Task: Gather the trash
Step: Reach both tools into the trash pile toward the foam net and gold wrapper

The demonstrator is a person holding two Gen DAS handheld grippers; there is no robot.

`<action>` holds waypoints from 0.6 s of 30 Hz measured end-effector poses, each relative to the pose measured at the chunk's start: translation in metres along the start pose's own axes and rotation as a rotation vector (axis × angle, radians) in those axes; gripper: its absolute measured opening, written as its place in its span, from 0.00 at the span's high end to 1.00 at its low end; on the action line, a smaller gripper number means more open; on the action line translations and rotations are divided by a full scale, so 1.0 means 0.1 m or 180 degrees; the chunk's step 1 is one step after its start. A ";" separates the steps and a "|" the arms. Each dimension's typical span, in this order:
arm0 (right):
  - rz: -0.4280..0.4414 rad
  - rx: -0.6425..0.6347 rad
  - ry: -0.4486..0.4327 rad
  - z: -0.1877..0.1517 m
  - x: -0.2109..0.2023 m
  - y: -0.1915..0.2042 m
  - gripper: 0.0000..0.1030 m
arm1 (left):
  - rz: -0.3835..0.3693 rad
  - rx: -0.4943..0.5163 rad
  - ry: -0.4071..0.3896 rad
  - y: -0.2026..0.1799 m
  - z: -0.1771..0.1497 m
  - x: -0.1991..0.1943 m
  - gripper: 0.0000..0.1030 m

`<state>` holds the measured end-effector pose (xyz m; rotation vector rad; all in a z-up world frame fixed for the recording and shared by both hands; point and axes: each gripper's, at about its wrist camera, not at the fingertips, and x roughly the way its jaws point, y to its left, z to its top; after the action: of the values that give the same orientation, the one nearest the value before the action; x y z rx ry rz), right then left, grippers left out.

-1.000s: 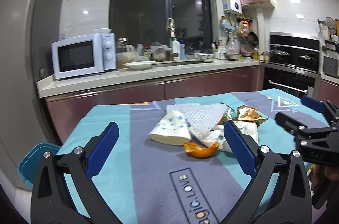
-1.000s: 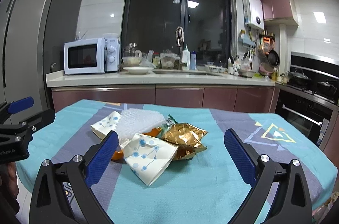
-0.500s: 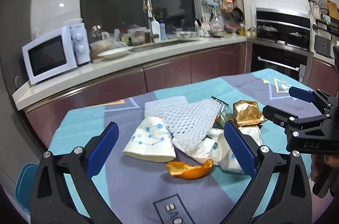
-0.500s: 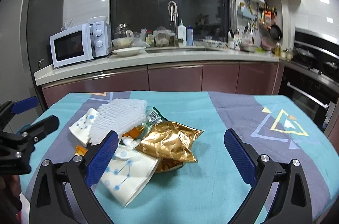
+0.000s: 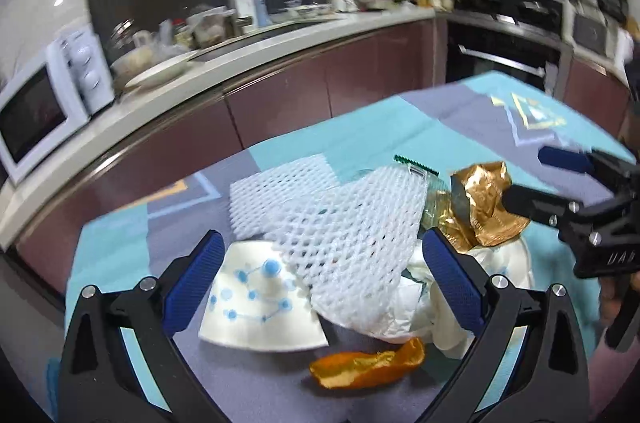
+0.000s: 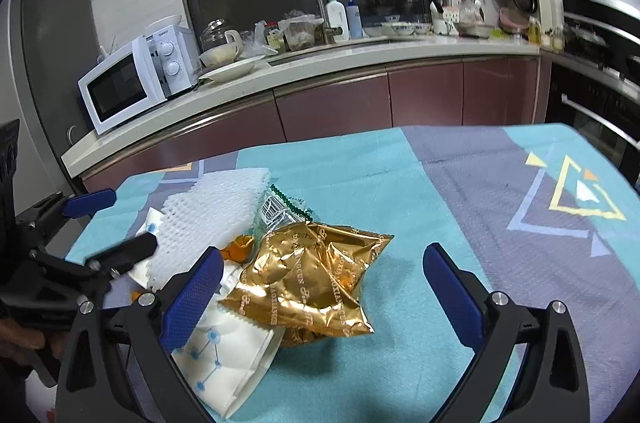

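A pile of trash lies on the teal and grey tablecloth [image 6: 460, 191]. In the left wrist view it holds white foam netting [image 5: 340, 223], a flattened white paper cup with blue dots [image 5: 256, 307], an orange peel [image 5: 368, 363] and a gold foil wrapper [image 5: 488, 203]. My left gripper [image 5: 320, 275] is open, with the cup and netting between its fingers. In the right wrist view the gold foil wrapper [image 6: 316, 275] lies between the fingers of my open right gripper [image 6: 324, 287]. Foam netting [image 6: 212, 219], a green-edged clear wrapper [image 6: 280, 211] and another white cup [image 6: 228, 355] lie beside it.
Behind the table runs a kitchen counter [image 6: 320, 63] with a white microwave [image 6: 132, 83], a plate, bottles and a sink tap. An oven [image 5: 508, 39] stands at the right. The right half of the tablecloth carries only a printed triangle [image 6: 580, 191].
Both grippers have moved forward and down toward the trash pile, which now looks larger and sits between their fingers. Both stay open. The trash has not moved.
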<state>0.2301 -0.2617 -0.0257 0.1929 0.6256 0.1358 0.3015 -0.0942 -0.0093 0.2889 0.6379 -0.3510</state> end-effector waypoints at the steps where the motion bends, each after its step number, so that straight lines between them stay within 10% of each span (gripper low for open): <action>1: 0.0011 0.0022 0.0031 0.01 0.03 -0.01 0.06 | -0.0036 0.0086 0.0047 -0.03 0.02 0.07 0.05; 18: 0.0190 0.0220 0.0351 0.02 0.36 -0.13 0.19 | -0.0082 0.0690 0.0500 -0.31 0.06 0.58 0.26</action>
<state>0.2614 -0.2681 -0.0476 0.2723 0.7352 0.1836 0.3362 -0.1376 -0.0454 0.5195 0.7595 -0.4258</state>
